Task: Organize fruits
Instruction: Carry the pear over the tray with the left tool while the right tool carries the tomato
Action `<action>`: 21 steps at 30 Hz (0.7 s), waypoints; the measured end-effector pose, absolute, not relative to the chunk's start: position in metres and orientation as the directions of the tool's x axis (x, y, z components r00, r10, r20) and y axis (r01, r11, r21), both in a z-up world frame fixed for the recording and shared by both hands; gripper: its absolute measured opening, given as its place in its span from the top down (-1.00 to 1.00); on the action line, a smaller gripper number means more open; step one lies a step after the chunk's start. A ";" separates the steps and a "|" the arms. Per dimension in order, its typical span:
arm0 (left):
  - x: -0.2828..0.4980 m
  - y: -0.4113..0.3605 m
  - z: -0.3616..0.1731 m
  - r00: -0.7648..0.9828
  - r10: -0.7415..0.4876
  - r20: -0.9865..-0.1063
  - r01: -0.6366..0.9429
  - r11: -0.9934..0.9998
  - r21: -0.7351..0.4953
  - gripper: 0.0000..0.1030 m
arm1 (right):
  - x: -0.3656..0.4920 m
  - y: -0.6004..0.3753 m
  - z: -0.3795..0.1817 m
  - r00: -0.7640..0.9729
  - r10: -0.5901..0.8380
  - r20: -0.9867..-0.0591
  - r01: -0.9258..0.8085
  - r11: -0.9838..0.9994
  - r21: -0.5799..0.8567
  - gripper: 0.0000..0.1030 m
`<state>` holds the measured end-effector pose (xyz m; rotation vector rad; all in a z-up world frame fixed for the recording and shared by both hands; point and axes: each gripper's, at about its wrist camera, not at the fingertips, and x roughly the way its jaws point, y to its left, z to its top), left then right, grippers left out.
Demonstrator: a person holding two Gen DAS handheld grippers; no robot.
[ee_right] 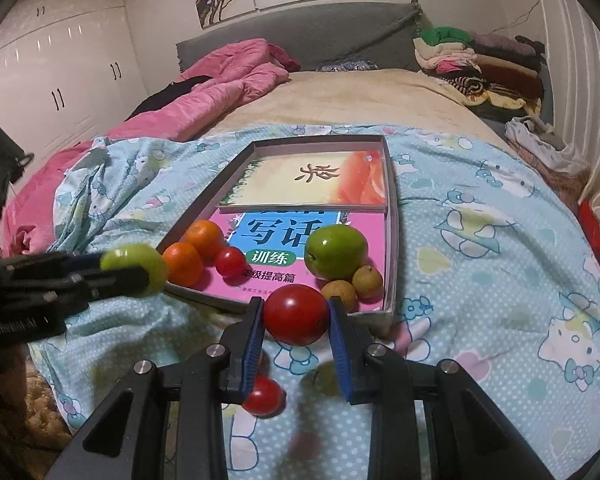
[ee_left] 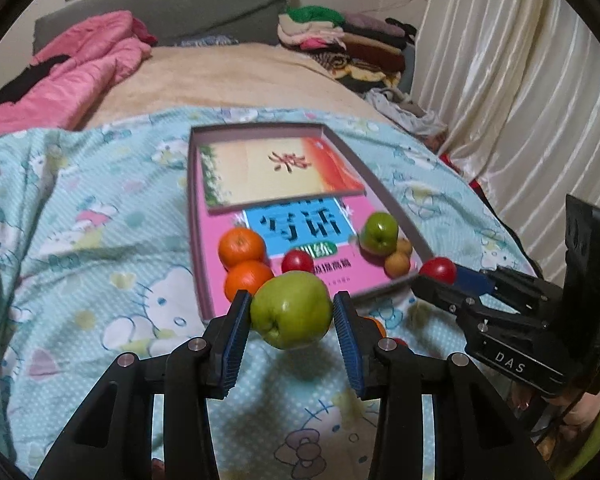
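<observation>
Bedroom light is falling on a bed covered by a pale blue cartoon-print sheet, with a pink quilt bunched at the far left, a grey headboard behind and folded clothes stacked at the far right beside cream curtains.

At the left, the left gripper is pinching a green apple between its blue-padded jaws, holding it clear of the sheet just in front of the near edge of a shallow box. From the right wrist view the same apple is showing at the left edge, beside the box's near left corner.

Inside the box, two books are lying flat as a lining. On the near, pink book, two oranges are sitting touching each other by the left wall, with a small tomato just beside them. Toward the right wall a second green apple is resting, with two small brown fruits touching in front of it.

At the right, the right gripper is pinching a larger red tomato between its jaws, lifted off the sheet at the box's near edge. Below it, another small tomato is lying on the sheet outside the box, partly hidden by the left jaw. A sleeve in yellow-green is showing behind the right gripper in the left wrist view.
</observation>
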<state>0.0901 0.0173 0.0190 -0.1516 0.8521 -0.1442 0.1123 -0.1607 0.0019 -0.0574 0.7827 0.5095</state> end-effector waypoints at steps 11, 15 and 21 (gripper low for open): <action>0.094 0.016 0.026 0.672 -0.181 -0.718 0.065 0.980 -0.186 0.29 | 0.108 -0.161 0.015 0.640 0.443 -0.628 -0.480 0.869 0.125 0.38; 0.106 0.011 0.017 0.669 -0.173 -0.722 0.074 0.983 -0.167 0.38 | 0.111 -0.161 0.014 0.634 0.446 -0.632 -0.478 0.868 0.134 0.38; 0.119 0.010 0.014 0.673 -0.183 -0.716 0.073 0.981 -0.182 0.39 | 0.114 -0.160 0.012 0.631 0.446 -0.635 -0.474 0.869 0.140 0.38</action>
